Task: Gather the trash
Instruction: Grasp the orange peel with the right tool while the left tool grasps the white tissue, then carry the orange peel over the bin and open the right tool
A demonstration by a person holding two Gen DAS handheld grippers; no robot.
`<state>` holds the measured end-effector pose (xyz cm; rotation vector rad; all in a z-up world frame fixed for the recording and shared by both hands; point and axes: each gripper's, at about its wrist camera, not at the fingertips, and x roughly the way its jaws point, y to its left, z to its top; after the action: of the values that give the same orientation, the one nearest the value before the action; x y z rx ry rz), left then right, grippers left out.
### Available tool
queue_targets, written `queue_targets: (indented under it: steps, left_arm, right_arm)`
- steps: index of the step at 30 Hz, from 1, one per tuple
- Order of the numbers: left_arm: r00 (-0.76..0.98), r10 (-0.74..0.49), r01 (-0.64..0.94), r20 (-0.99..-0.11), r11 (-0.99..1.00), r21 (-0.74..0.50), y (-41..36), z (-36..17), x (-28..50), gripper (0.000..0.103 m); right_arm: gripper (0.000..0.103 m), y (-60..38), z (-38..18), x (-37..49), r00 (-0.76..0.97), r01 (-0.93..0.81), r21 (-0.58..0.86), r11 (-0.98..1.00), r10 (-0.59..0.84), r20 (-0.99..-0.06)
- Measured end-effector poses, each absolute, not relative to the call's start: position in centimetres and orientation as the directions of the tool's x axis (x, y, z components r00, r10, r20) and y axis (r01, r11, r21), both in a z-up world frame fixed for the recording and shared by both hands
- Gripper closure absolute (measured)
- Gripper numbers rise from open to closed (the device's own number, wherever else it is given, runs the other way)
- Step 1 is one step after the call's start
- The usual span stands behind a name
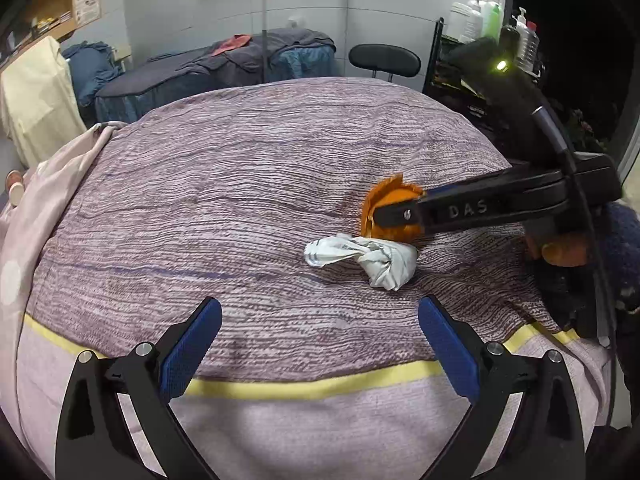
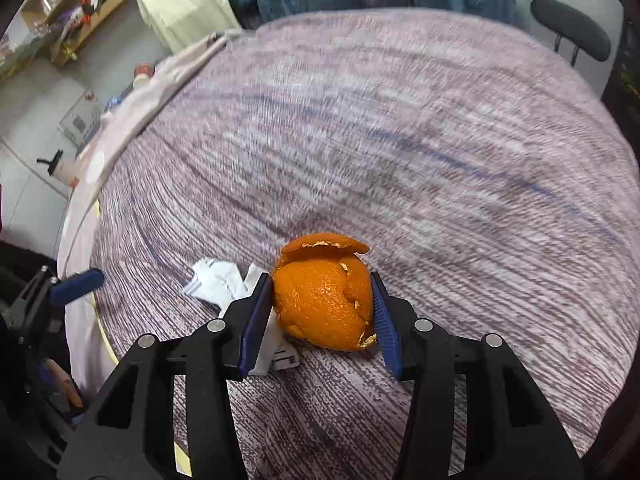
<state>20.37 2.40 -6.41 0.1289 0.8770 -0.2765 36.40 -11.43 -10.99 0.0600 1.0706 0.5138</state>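
Right wrist view showed the right gripper (image 2: 322,312) pinching an orange peel (image 2: 324,300), one blue pad pressed on each side of it, on a striped purple cover (image 2: 440,140); a crumpled white paper (image 2: 218,280) lay just beside the peel, partly behind the left pad; in the left wrist view the left gripper (image 1: 320,344) stood spread wide above the cover, nothing between its pads, near the paper (image 1: 368,258)
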Motion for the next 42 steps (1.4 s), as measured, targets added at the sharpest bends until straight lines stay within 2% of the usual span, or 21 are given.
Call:
queue_targets:
  steps: [13, 17, 19, 21, 22, 24, 27, 33, 42]
  left_arm:
    - [0.435, -0.224, 0.365, -0.872, 0.929, -0.056, -1.8, -8.5, 25.4, 0.006]
    - [0.393, -0.172, 0.381, -0.903, 0.924, -0.010, -3.8, -9.5, 27.1, 0.015]
    - [0.373, -0.131, 0.380, -0.918, 0.925, 0.023, -4.6, -10.5, 27.9, 0.023]
    - [0.351, -0.117, 0.379, -0.929, 0.925, 0.027, -5.0, -11.2, 28.4, 0.035]
    - [0.347, -0.119, 0.382, -0.930, 0.924, 0.024, -5.2, -11.3, 28.5, 0.037]
    - [0.354, -0.122, 0.382, -0.927, 0.924, 0.024, -5.3, -11.2, 28.4, 0.050]
    - [0.366, -0.124, 0.376, -0.922, 0.926, 0.024, -5.3, -11.1, 28.3, 0.064]
    - [0.436, -0.165, 0.363, -0.885, 0.932, 0.005, -5.2, -9.0, 27.5, 0.069]
    - [0.548, -0.253, 0.365, -0.797, 0.930, -0.043, -6.5, -4.8, 22.7, 0.070]
  right_arm:
    - [0.056, -17.9, -6.9, 32.6, 0.573, -0.260, 0.345, 0.902, 0.432, -0.697]
    - [0.056, -19.9, -6.3, 30.9, 0.606, -0.230, 0.368, 0.901, 0.429, -0.670]
    - [0.056, -20.9, -6.0, 29.9, 0.623, -0.217, 0.372, 0.903, 0.421, -0.659]
    - [0.056, -21.9, -5.8, 28.8, 0.646, -0.205, 0.364, 0.909, 0.405, -0.647]
    - [0.056, -22.4, -5.7, 28.3, 0.654, -0.201, 0.362, 0.910, 0.400, -0.642]
    - [0.056, -23.3, -5.6, 27.4, 0.670, -0.190, 0.365, 0.911, 0.392, -0.630]
    - [0.056, -24.6, -5.6, 26.2, 0.687, -0.173, 0.374, 0.911, 0.384, -0.617]
    - [0.056, -27.3, -5.8, 24.0, 0.712, -0.141, 0.414, 0.899, 0.383, -0.589]
    - [0.056, -30.6, -6.1, 21.1, 0.751, -0.089, 0.438, 0.895, 0.349, -0.560]
